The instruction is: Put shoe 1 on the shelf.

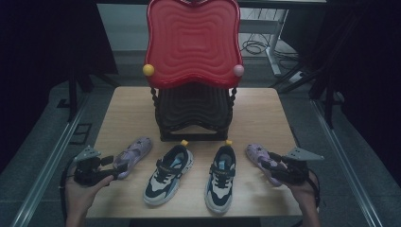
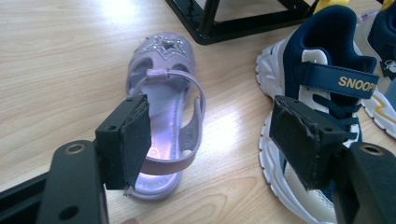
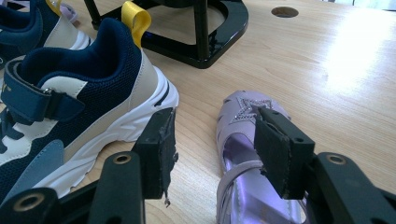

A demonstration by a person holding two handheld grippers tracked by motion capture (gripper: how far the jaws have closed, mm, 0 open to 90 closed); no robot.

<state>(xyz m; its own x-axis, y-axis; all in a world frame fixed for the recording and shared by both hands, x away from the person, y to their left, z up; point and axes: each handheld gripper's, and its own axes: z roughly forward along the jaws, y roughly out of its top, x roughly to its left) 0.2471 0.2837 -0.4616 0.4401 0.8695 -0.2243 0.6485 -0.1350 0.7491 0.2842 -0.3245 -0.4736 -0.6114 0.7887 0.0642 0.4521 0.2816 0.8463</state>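
Fingers (image 3: 166, 140) of both grippers gape over purple sandals (image 1: 134, 155), sneakers (image 1: 169, 173) between, black rack (image 1: 194, 113) at twelve o'clock.

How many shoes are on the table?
4, in a row before the black rack: left purple sandal, left sneaker, right sneaker, right purple sandal. The rack could hide others.

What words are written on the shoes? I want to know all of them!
"SNOOP", in gold letters on the dark blue strap of the sneaker in the left gripper view; the word runs off behind the shoe's edge, so any further letters are hidden.
The purple sandal bears a glittery star, no words.
The other sneaker shows no readable text.
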